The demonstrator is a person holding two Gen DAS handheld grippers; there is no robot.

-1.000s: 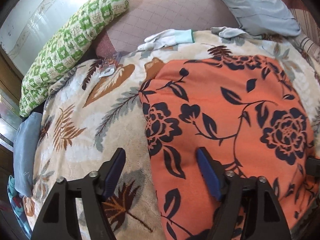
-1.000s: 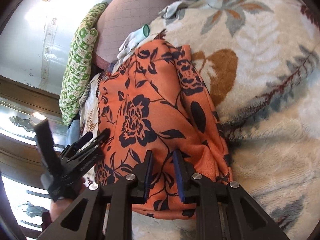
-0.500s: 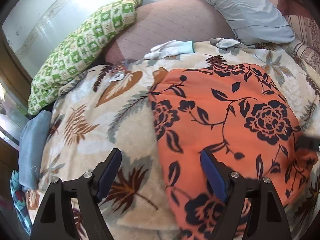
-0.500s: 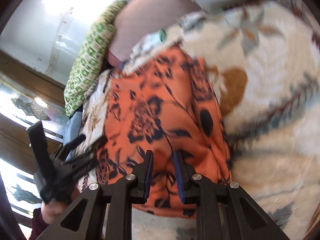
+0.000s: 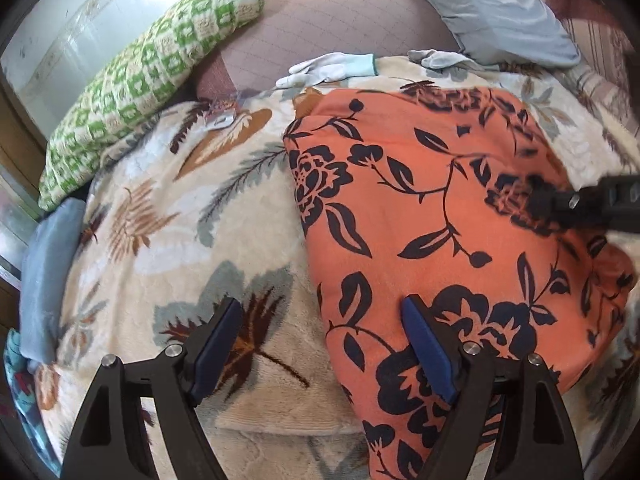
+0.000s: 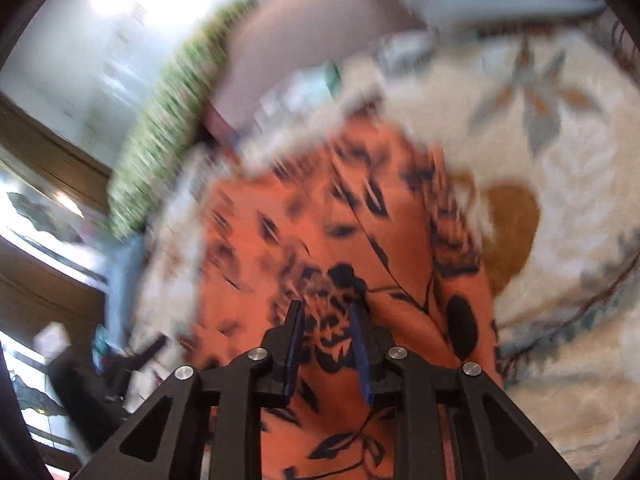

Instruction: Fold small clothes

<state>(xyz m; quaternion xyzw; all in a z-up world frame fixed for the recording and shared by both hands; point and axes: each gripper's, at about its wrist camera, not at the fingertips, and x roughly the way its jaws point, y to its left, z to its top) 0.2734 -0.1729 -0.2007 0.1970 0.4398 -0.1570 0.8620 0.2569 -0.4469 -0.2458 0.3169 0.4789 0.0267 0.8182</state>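
An orange garment with a dark floral print lies folded on a cream leaf-patterned blanket. My left gripper is open and empty, hovering over the garment's left edge near its front. My right gripper is partly open above the garment, with nothing between the fingers; that view is motion-blurred. The right gripper also shows at the right edge of the left wrist view, over the garment.
A green checked pillow and a mauve cushion lie at the back. A grey pillow is at back right. White gloves lie behind the garment. A blue cloth hangs at the left edge.
My right gripper opened wider, let go of the garment and moved up over its middle. My left gripper drew back and rose a little, staying open.
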